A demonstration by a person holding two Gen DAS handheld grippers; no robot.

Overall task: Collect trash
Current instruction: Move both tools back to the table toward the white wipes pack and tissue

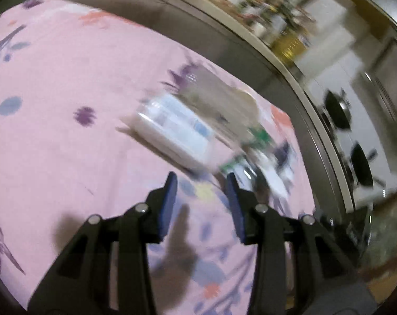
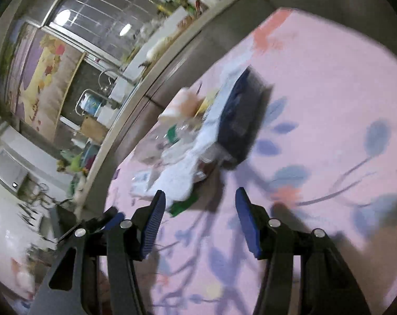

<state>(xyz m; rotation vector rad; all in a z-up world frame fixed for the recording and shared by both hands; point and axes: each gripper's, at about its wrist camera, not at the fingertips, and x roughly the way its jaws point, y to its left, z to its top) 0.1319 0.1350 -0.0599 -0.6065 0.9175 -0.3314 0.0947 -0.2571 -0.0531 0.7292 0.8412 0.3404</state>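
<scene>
The worktop (image 1: 67, 78) wears a pink flowery cloth. The trash pile (image 2: 182, 141) sits at its far edge: a dark blue bin (image 2: 237, 120), a white box (image 1: 177, 131), and green and clear wrappers, all blurry. I think this is the reaching step. The left tool (image 1: 202, 204) and right tool (image 2: 198, 215) both have their jaws apart and hold nothing. Next, one tool should pick a piece and pinch it.

I see open pink tablecloth (image 1: 54, 136) on my near side, free to pass over. Ahead, a blurred heap of trash (image 2: 182, 155) and a dark blue bin (image 2: 235, 120) block the way, with the table's raised edge (image 1: 251, 60) behind.
</scene>
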